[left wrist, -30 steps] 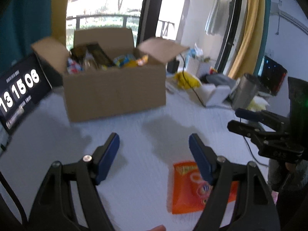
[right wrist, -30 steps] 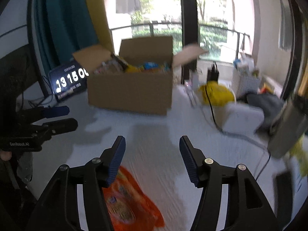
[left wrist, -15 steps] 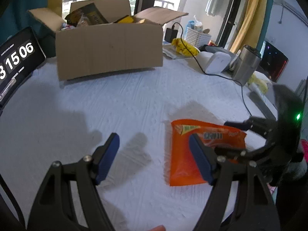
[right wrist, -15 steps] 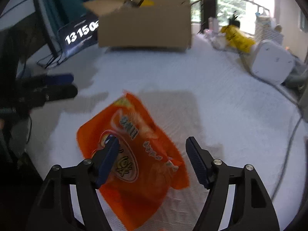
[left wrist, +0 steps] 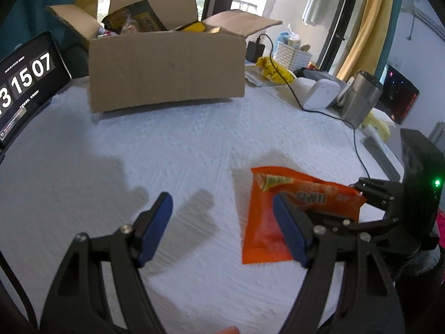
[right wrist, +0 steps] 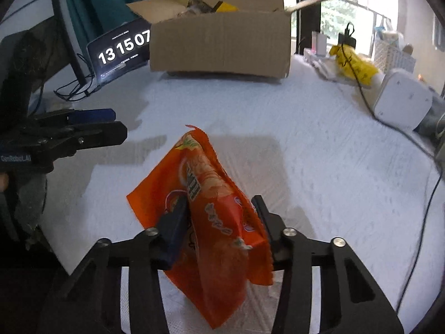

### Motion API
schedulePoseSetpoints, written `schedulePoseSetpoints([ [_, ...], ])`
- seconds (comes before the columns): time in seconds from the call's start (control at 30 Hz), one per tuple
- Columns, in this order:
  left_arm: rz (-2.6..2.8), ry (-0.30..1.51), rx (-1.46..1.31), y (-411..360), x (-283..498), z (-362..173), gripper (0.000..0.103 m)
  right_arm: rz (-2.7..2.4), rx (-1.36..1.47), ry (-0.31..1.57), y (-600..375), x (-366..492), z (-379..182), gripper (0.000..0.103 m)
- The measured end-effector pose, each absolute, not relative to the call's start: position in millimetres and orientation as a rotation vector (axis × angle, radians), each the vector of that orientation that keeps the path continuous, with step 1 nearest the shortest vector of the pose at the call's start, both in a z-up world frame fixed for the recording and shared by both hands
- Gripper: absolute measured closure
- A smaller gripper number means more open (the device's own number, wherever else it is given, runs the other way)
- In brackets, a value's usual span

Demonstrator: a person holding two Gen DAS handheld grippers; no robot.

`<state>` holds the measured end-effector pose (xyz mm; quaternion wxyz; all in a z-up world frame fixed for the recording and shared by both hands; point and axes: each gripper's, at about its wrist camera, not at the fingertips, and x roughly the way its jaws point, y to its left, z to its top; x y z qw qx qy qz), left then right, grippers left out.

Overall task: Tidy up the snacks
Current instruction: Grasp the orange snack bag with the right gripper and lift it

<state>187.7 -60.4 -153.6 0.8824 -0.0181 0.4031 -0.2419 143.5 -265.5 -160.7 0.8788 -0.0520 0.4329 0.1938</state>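
Right tongs (right wrist: 219, 220): jaws closed in on orange snack bag (right wrist: 211, 217), one finger each side, bag crumpled and pinched between them. Bag's top seam points away toward the far edge of the desk; lower end hangs below the fingers. Cannot tell if it's fully clear of the cloth.

Left tongs (left wrist: 222, 228): jaws wide apart, nothing between them, hovering over near part of desk. Same bag (left wrist: 267, 222) sits just right of its right finger, partly behind it. Seen from right wrist cam, left tongs (right wrist: 111, 125) lie at desk's left edge, well apart from the bag.

Desk (left wrist: 167, 153): white textured cloth cover.

Cardboard box (left wrist: 167, 69): far-centre of desk, flaps open, several snack packs inside incl. a dark pack (left wrist: 133, 19) and a yellow one (left wrist: 194, 26).

Tablet clock (left wrist: 25, 80): far-left corner beside box, reads 13 15 07.

Misc. at right edge: white device (left wrist: 319, 94) w/ black cable (left wrist: 356, 139), metal tumbler (left wrist: 358, 97), yellow bag (left wrist: 274, 69), white basket (left wrist: 292, 53).
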Motion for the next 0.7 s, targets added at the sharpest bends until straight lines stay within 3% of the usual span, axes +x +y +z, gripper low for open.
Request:
schedulePoseSetpoints([
  [0.03,-0.502,0.84,-0.04,-60,189,-153,0.027,0.402,-0.112,0.894,-265,144,-158,0.065],
  [0.17,-0.495,0.842,-0.047,-53,197,-151,0.027,0.393,-0.112,0.864,-266,151,-144,0.07],
  [0.7,-0.445,0.799,-0.073,-24,237,-125,0.027,0.348,-0.111,0.714,-266,205,-79,0.071],
])
